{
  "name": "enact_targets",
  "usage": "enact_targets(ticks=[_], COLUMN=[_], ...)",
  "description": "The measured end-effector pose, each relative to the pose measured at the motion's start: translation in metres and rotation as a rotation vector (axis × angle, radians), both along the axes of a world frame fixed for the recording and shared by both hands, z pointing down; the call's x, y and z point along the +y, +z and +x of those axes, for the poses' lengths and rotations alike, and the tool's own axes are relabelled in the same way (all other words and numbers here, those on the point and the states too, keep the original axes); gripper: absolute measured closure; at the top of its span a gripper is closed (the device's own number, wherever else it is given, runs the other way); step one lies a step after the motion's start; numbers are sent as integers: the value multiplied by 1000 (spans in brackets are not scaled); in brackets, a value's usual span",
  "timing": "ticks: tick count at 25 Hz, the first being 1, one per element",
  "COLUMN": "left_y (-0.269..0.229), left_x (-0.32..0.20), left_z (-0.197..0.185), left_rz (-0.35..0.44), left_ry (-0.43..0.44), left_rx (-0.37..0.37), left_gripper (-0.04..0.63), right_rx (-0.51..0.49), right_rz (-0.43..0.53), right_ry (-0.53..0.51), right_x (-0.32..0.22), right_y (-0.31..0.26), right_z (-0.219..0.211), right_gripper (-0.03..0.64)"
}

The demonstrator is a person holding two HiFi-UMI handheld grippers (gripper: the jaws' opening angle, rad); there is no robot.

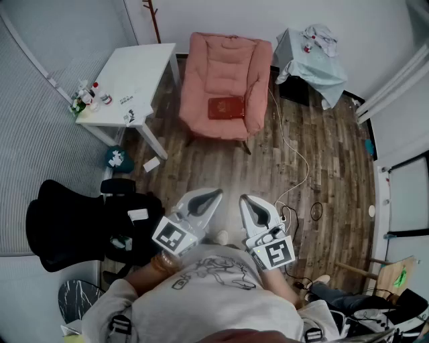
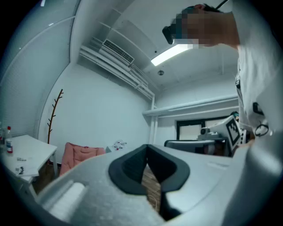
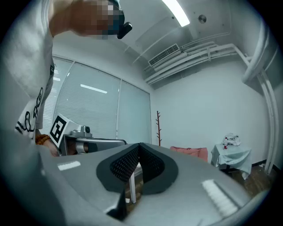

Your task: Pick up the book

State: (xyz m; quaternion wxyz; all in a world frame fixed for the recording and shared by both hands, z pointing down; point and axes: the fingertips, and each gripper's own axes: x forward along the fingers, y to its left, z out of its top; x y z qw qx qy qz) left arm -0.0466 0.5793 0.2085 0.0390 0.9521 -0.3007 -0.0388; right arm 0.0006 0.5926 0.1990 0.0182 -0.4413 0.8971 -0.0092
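Dark red book (image 1: 225, 108) lies flat on the seat of the pink armchair (image 1: 224, 63), cover up, roughly mid-seat.

Armchair stands at the far side of the room on the wood floor (image 1: 322, 167), its back towards the far wall.

Left of the armchair, just beside it: white worktop (image 1: 137, 74), with a cluster of small bottles (image 1: 86, 97) at its left corner.

Right of the armchair: a small table under a pale cloth (image 1: 315, 67), with crumpled items on top.

Coat stand (image 1: 153, 19) is against the far wall, between worktop and armchair.

A white cable (image 1: 295, 157) runs over the floor from the armchair's right side towards the near side.

Black office chair (image 1: 67, 224) at near left.

Left tongs (image 1: 209, 198) and right tongs (image 1: 249, 202) are held level at the near side, close to the person's torso. They sit side by side, tips pointing towards the armchair. Both are well apart from the book, with bare floor between.

Left gripper view: jaws closed tip to tip, empty. Only a sliver of floor shows through the gap behind the tips.

Right gripper view: same reading, jaws closed together, gripping no object.

Book untouched by either tongs.
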Motion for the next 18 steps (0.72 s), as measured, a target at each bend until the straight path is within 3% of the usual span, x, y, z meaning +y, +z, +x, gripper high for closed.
enact_targets(ticks=[18], left_y=[2], left_x=[9], left_z=[40], left_rz=[-25], left_ry=[-2], left_rx=[14], left_gripper=[591], right_rx=[-49], right_rz=[-14], right_ry=[-3], right_x=[9], right_y=[5], right_z=[41], right_gripper=[611])
